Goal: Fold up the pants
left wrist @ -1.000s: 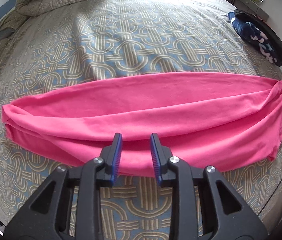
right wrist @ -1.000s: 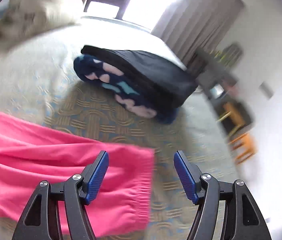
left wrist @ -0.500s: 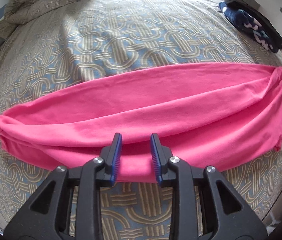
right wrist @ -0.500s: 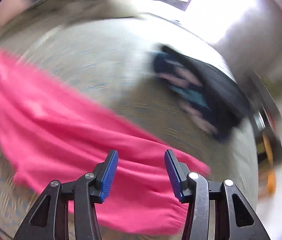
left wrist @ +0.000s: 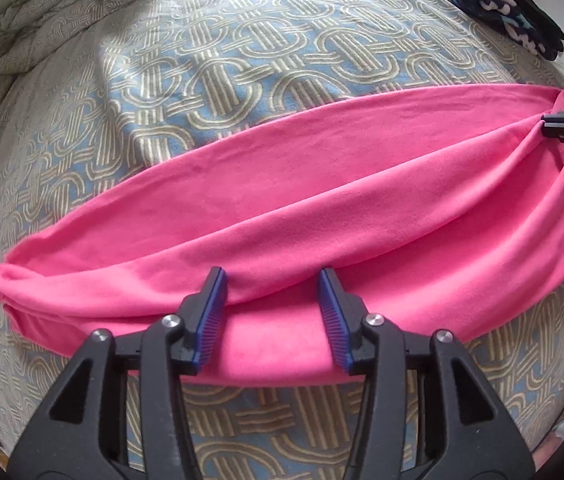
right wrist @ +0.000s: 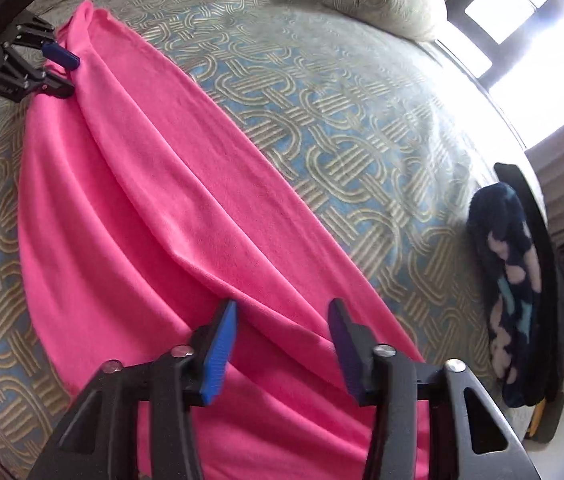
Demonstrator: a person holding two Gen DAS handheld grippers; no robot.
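**Inspector:** Item under task?

**Assistant:** Pink pants [left wrist: 322,200], laid lengthwise in one long band across the bed [left wrist: 241,80], close to its near edge. Long folds run the length of the fabric.

**Inspector:** Left gripper?

**Assistant:** The left gripper [left wrist: 271,312] points down over the near long edge of the pants. Its jaws have just been opening and stand moderately apart. Pink fabric lies under the gap, and the blue pads [left wrist: 211,320] do not press on it.

**Inspector:** Right gripper?

**Assistant:** The right gripper [left wrist: 550,122] sits at the end of the pants nearest the right edge of the bed. Its jaws have just been closing. Seen from the left wrist, the tips are pinched together on the fabric and the folds gather toward them. Its own camera is blurred and shows the pads apart over the cloth, so the two views disagree. I record it as clamped on the pants.

**Inspector:** Other items?

**Assistant:** A rumpled duvet [left wrist: 53,4] lies at the far left corner. A folded dark pile [left wrist: 498,4] lies at the far right corner, well apart from the pants.
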